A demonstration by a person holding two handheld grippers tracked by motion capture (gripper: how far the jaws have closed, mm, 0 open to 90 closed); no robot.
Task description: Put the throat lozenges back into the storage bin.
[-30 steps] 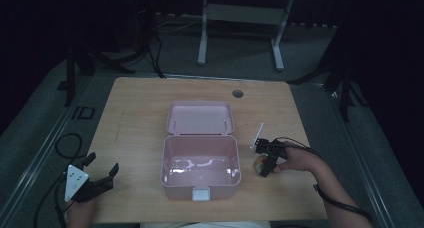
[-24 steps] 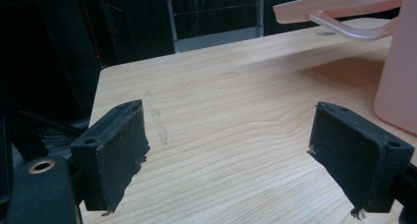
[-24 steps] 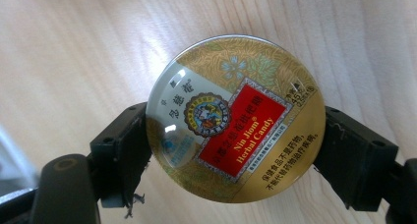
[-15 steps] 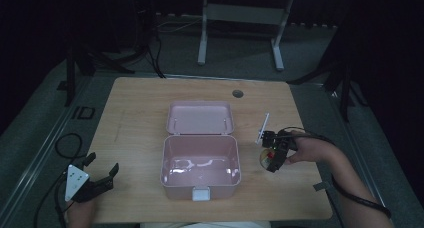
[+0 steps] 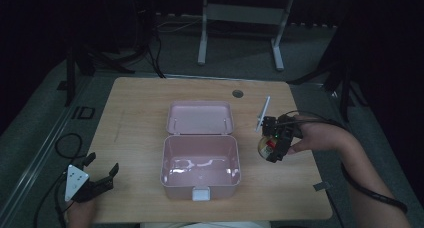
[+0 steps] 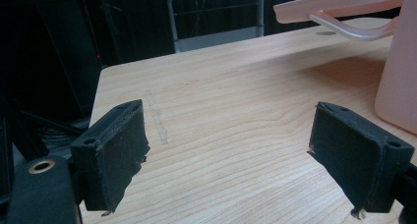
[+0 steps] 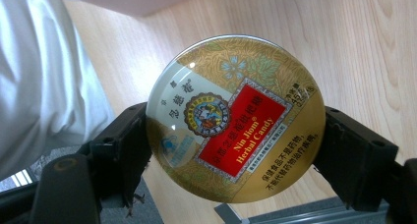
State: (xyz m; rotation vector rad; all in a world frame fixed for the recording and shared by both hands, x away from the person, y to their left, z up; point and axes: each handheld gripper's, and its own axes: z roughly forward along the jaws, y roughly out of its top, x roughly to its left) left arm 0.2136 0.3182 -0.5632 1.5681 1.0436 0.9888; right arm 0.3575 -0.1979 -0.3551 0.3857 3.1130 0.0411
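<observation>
Right gripper [image 7: 236,150]: jaws clamped on opposite edges of round gold herbal-candy tin with red label [image 7: 236,118], held clear above pale wooden worktop [image 5: 140,113], just right of open pink plastic lidded box [image 5: 200,160]. Left gripper [image 6: 241,155]: jaws spread wide, nothing between, low over near-left corner of worktop, well apart from box. White sleeve [image 7: 44,86] beside tin.
</observation>
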